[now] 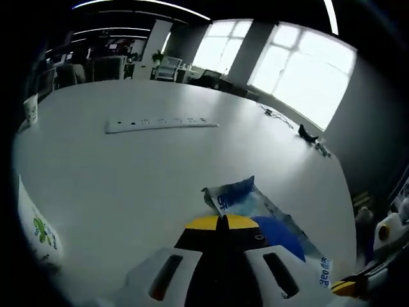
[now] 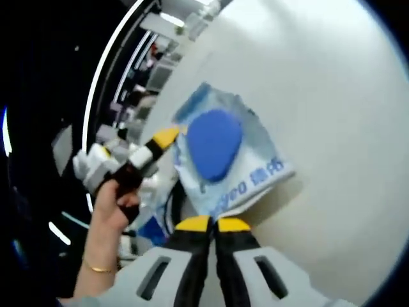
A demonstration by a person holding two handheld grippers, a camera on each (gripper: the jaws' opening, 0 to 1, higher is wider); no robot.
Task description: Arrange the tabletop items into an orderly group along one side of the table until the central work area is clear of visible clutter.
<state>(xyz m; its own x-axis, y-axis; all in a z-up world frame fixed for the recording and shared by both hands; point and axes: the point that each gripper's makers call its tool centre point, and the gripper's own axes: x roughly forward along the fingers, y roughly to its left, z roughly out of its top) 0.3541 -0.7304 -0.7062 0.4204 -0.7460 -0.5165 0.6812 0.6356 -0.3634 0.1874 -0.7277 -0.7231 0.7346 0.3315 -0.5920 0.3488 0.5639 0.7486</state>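
A blue-and-white packet (image 1: 246,199) with a dark blue oval on it hangs just over the white table (image 1: 128,173). My left gripper (image 1: 222,222) is shut on one edge of the packet, its yellow tips pressed together. My right gripper (image 1: 348,288) comes in at the lower right and meets the packet's printed end. In the right gripper view the packet (image 2: 220,160) casts a shadow on the table, and my right gripper (image 2: 213,224) is shut on its near edge. The left gripper (image 2: 163,139) touches its far corner, held by a person's hand (image 2: 112,204).
A long white power strip (image 1: 160,123) lies across the far middle of the table. A white bag with green print (image 1: 41,233) sits at the near left edge, a small packet (image 1: 30,109) at the far left. Dark items and cables (image 1: 308,135) lie by the window side.
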